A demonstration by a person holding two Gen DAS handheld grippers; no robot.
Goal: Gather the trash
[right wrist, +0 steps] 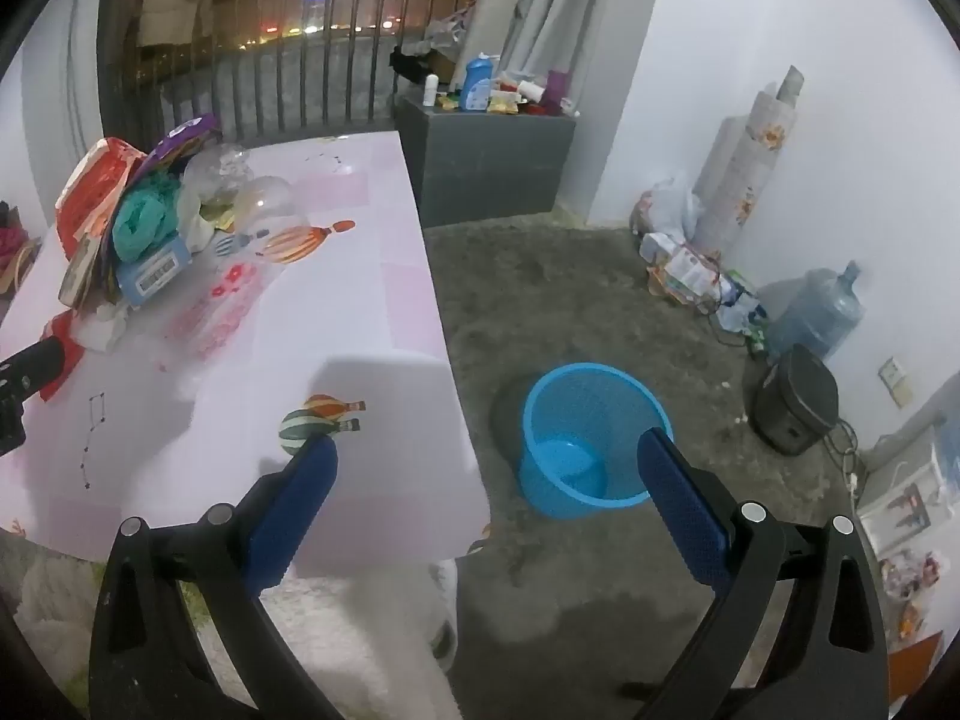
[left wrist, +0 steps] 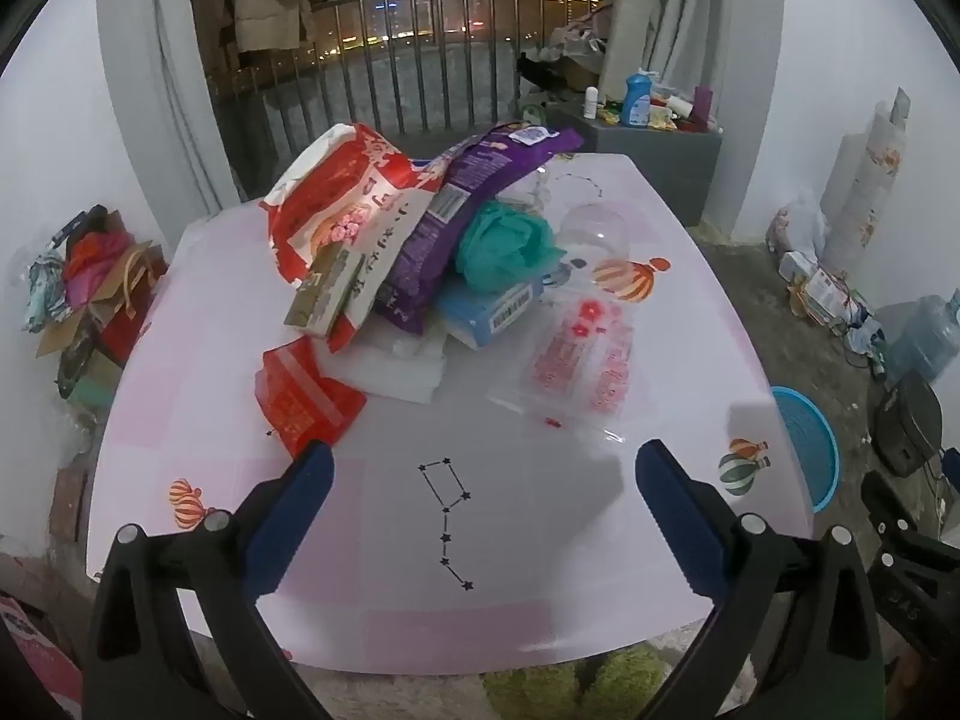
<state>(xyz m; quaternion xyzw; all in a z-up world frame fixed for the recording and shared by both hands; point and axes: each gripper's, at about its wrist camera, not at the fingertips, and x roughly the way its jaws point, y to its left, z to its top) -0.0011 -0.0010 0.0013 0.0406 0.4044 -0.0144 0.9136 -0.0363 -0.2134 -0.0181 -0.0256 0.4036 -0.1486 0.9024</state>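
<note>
A heap of trash lies on the pink table [left wrist: 510,588]: a red-and-white bag [left wrist: 342,192], a purple packet [left wrist: 456,222], a teal net ball [left wrist: 501,243], a blue box [left wrist: 489,312], a clear dome [left wrist: 594,234], a clear printed wrapper [left wrist: 579,360] and a small red wrapper [left wrist: 303,399]. My left gripper [left wrist: 486,462] hovers open over the table's near side, short of the heap, nothing between its fingers. My right gripper [right wrist: 489,456] stands open and empty past the table's right edge, above the floor near a blue basket [right wrist: 591,438].
The blue basket stands empty on the grey floor right of the table [right wrist: 384,312]. A grey cabinet [right wrist: 486,162] with bottles sits behind. A water jug [right wrist: 819,312], a dark appliance [right wrist: 795,399] and bags line the right wall. Boxes pile left of the table [left wrist: 90,312].
</note>
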